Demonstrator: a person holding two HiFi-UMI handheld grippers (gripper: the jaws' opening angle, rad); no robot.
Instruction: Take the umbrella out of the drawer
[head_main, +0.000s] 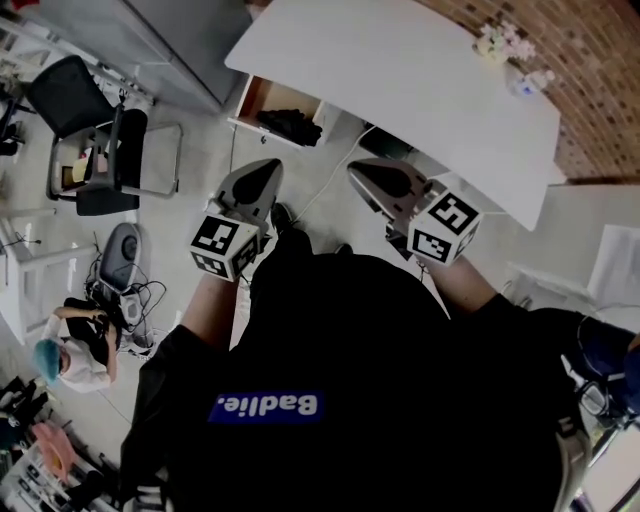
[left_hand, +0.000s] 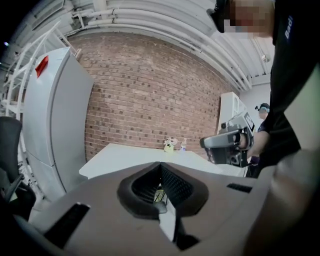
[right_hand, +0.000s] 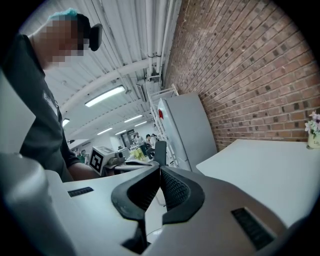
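Observation:
In the head view an open drawer (head_main: 262, 98) with a wooden inside hangs under the left end of a white table (head_main: 400, 80). A dark bundle (head_main: 290, 125) lies in it, apparently the umbrella. My left gripper (head_main: 268, 166) is held over the floor just short of the drawer, its jaws closed on nothing. My right gripper (head_main: 356, 168) hovers beside it near the table's front edge, also shut and empty. In the left gripper view the jaws (left_hand: 160, 166) meet, with the right gripper (left_hand: 227, 145) off to the right. In the right gripper view the jaws (right_hand: 160, 168) touch.
A black office chair (head_main: 90, 140) and a grey cabinet (head_main: 170, 40) stand left of the table. A small flower pot (head_main: 500, 40) and a bottle (head_main: 530, 80) sit on the table by the brick wall (head_main: 590, 60). Another person (head_main: 70, 355) and cables are at lower left.

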